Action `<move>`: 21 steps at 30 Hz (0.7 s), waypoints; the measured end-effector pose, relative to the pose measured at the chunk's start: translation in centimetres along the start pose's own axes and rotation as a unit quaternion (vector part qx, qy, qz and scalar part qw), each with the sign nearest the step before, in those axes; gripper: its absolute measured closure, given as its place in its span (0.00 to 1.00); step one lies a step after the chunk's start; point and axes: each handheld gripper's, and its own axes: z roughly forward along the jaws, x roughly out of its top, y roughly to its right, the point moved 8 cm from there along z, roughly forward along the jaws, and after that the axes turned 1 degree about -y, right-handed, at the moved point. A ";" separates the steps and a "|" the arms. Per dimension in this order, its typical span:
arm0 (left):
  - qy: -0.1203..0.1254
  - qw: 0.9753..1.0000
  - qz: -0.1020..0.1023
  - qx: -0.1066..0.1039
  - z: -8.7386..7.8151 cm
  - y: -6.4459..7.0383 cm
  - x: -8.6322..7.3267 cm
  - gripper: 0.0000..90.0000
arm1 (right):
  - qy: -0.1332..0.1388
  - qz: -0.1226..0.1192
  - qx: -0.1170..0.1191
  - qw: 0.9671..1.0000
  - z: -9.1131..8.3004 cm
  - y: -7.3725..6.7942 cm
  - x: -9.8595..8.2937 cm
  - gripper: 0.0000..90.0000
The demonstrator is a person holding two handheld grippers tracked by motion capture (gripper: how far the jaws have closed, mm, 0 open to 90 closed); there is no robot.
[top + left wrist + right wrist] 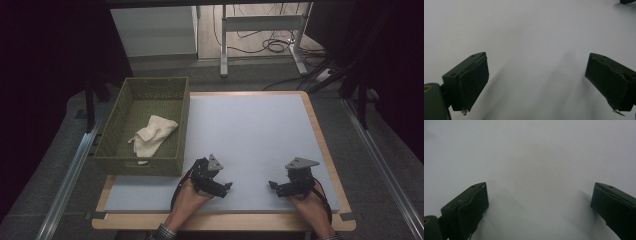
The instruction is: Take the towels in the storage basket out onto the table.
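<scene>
Both grippers rest low on the pale grey mat (260, 130), pointing toward each other: the left gripper (226, 187) near 7 o'clock, the right gripper (273, 185) near 5 o'clock, well apart. Each has its jaws spread wide with only bare mat between them, as the gripper views show (536, 82) (539, 207). A crumpled cream cloth (152, 134) lies inside the green woven basket (140, 165) at 10 o'clock, off the mat's left edge.

- Grippers counted: 2, left gripper (229, 186) and right gripper (271, 184).
- Basket (116, 150) counted: 1.
- Cloth (152, 132) counted: 1.
- Surface (250, 130) counted: 1.
</scene>
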 end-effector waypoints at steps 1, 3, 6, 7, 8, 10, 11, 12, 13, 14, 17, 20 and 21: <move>-0.001 1.000 0.001 -0.001 0.0 0.1 0.1 0.06 | 0.000 0.000 0.000 1.000 0.0 0.0 0.0 0.02; -0.002 1.000 0.001 -0.005 0.0 0.1 0.2 0.06 | 0.000 0.000 0.000 1.000 0.0 0.0 0.0 0.02; -0.001 1.000 -0.001 -0.011 -0.2 0.1 0.5 0.05 | 0.000 0.000 0.000 1.000 0.0 0.0 0.0 0.02; 0.000 1.000 -0.001 -0.012 -0.3 0.1 0.6 0.05 | 0.000 0.000 0.000 1.000 0.0 0.0 0.0 0.02; 0.000 1.000 -0.001 -0.013 -0.4 0.1 0.8 0.05 | 0.000 0.000 0.000 1.000 0.0 0.0 0.0 0.02; 0.000 1.000 0.003 -0.014 -0.6 0.1 1.1 0.06 | 0.000 0.000 0.000 1.000 0.0 0.0 0.0 0.02; 0.000 1.000 0.004 -0.013 -0.7 0.1 1.3 0.06 | 0.000 0.000 0.000 1.000 0.0 0.0 0.0 0.02; 0.000 1.000 0.005 -0.012 -0.8 0.0 1.5 0.06 | 0.000 0.000 0.000 1.000 0.0 0.0 0.0 0.02; -0.001 1.000 0.007 -0.013 -0.9 0.0 1.7 0.06 | 0.000 0.000 0.000 1.000 0.0 0.0 0.0 0.02; 0.000 1.000 0.007 -0.013 -1.0 0.0 1.9 0.05 | 0.000 0.000 0.000 1.000 0.0 0.0 0.0 0.02; 0.000 1.000 0.005 -0.016 -1.3 -0.1 2.5 0.06 | 0.000 0.000 0.000 1.000 0.0 0.0 0.0 0.02; 0.002 1.000 0.004 -0.019 -1.6 -0.4 3.2 0.06 | 0.000 0.000 0.000 1.000 0.0 0.0 0.0 0.02; 0.001 1.000 0.006 -0.019 -1.8 -0.5 3.4 0.06 | 0.000 0.000 0.000 1.000 0.0 0.0 0.0 0.02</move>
